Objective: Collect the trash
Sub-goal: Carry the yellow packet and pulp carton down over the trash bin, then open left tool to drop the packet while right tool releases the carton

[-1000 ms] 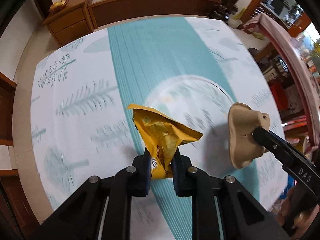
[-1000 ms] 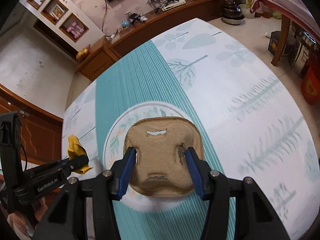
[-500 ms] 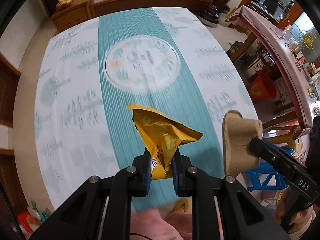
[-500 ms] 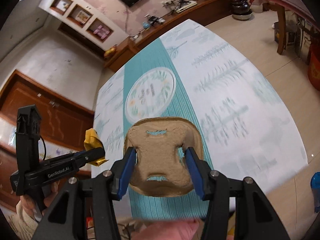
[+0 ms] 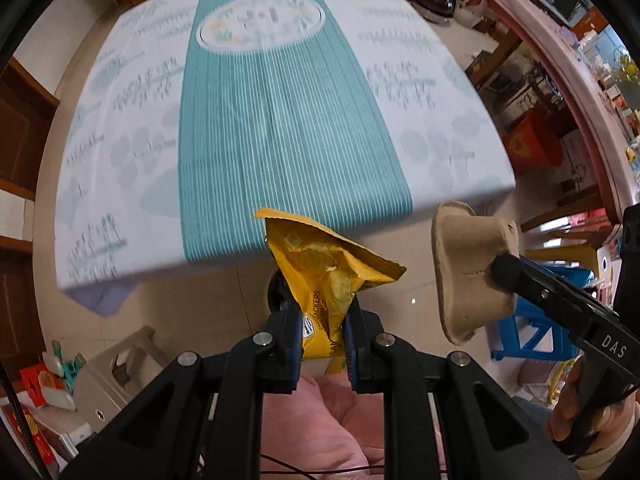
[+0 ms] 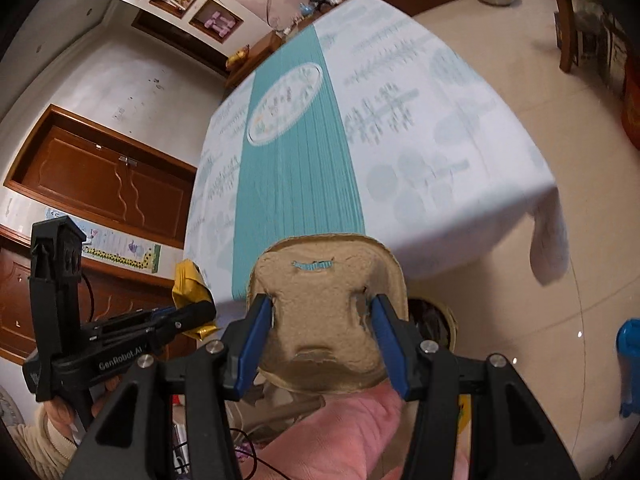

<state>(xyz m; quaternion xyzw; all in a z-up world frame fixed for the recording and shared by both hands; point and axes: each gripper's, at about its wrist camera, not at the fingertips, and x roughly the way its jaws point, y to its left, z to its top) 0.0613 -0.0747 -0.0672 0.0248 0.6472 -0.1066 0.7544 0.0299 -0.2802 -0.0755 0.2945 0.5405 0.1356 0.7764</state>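
Note:
My left gripper (image 5: 322, 320) is shut on a crumpled yellow snack wrapper (image 5: 324, 264) and holds it in the air beyond the table's near edge. My right gripper (image 6: 322, 332) is shut on a brown pulp cup carrier (image 6: 328, 312), also off the table. In the left wrist view the carrier (image 5: 468, 272) hangs to the right of the wrapper. In the right wrist view the wrapper (image 6: 190, 284) shows at the left in the left gripper (image 6: 196, 314). Both are above the floor and the person's pink-clad lap (image 5: 320, 420).
The table with a white and teal cloth (image 5: 248, 120) lies ahead, its near edge just beyond the grippers. A beige plastic stool (image 5: 120, 368) stands lower left, a blue stool (image 5: 532, 328) at right. A round dark-mouthed container (image 6: 432, 320) sits on the floor under the table edge.
Both grippers have pulled back from over the table to past its near edge, carrying the wrapper and carrier. The floor and stools have come into view.

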